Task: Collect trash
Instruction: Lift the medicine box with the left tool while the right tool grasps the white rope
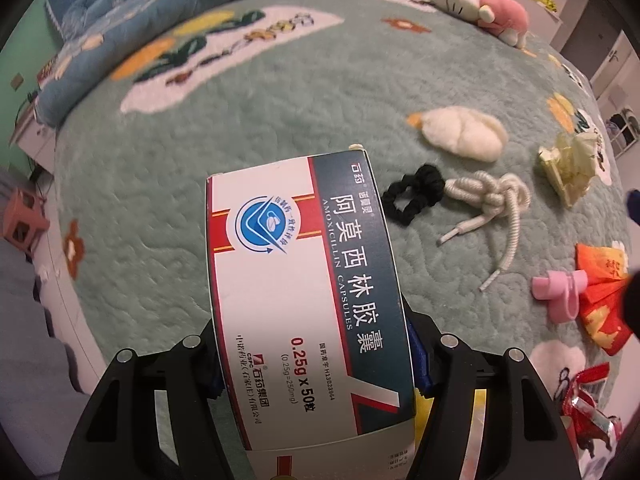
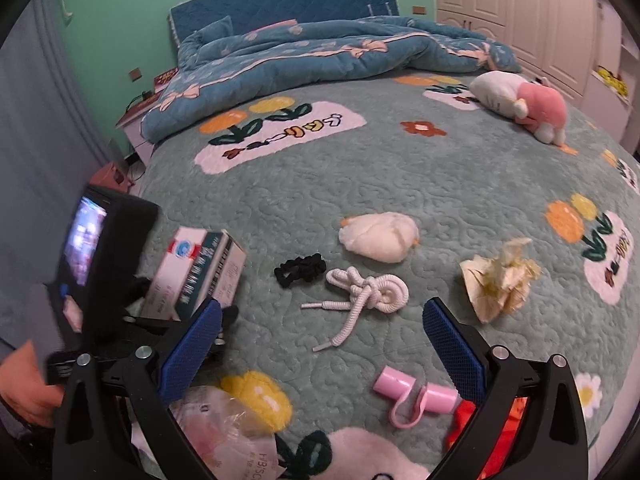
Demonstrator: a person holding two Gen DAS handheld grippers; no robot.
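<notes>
I take the medicine box [image 1: 304,292] as my landmark. My left tongs [image 1: 316,364] are closed on its long sides, the box lifted off the bed [image 1: 248,128] and jutting forward. It is light, stiff card with a glossy face; I judge the flat side grip sound, though hard pressure may crush it. To its right lie a black hair tie [image 1: 412,194], then a knotted white cord [image 1: 492,200], then the crumpled yellowish paper [image 2: 500,280], farthest right. That paper should be feather-light and soft; any pinch across its bulk will do. My right tongs [image 2: 320,344] stand wide and empty, the paper just beyond the right finger.
</notes>
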